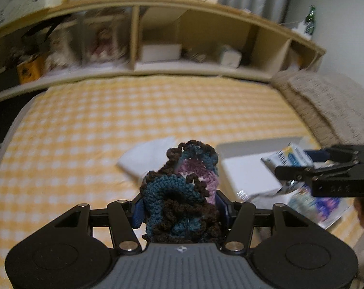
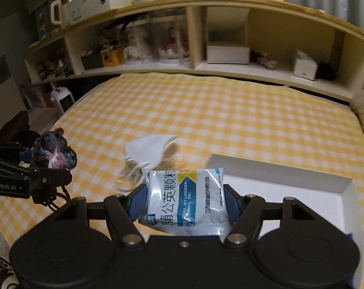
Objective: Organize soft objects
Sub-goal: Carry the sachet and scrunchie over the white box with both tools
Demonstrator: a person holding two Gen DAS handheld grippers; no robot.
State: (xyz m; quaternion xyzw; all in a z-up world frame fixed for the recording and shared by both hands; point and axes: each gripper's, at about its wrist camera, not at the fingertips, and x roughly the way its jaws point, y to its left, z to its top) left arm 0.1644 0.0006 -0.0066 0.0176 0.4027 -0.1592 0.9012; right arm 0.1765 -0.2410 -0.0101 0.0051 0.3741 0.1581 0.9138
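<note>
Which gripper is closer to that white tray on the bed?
Right. The right gripper, holding a packet, hangs by the tray; the left gripper, holding crochet, is off to its left.

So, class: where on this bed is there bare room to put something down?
Free: the checked sheet between the shelf unit and the white cloth. Crowded: near the white tray, where both loaded grippers hover, and the blanket along the right edge.
</note>
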